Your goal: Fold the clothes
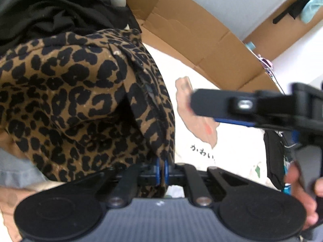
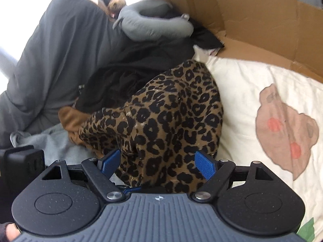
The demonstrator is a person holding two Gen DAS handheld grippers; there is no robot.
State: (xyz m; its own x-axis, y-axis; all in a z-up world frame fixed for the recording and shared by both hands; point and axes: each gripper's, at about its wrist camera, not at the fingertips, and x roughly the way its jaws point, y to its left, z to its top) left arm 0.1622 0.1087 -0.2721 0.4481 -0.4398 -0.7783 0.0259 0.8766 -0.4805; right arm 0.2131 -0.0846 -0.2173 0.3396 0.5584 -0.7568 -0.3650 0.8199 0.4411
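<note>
A leopard-print garment (image 1: 80, 92) lies bunched on a white bed sheet (image 1: 232, 145). My left gripper (image 1: 163, 168) is shut on the garment's hem, its blue pads pressed together on the fabric. In the right wrist view the same garment (image 2: 171, 117) spreads between my right gripper's fingers. My right gripper (image 2: 159, 162) is open, its blue pads (image 2: 203, 164) wide apart on either side of the cloth. The right gripper also shows in the left wrist view (image 1: 212, 104), to the right of the garment, blurred.
Black clothing (image 2: 125, 74), a grey duvet (image 2: 56, 56), a grey neck pillow (image 2: 153, 24) and a light grey garment (image 2: 50, 141) lie to the left. Cardboard (image 2: 252, 26) lines the far side. The sheet has a pink bear print (image 2: 282, 125).
</note>
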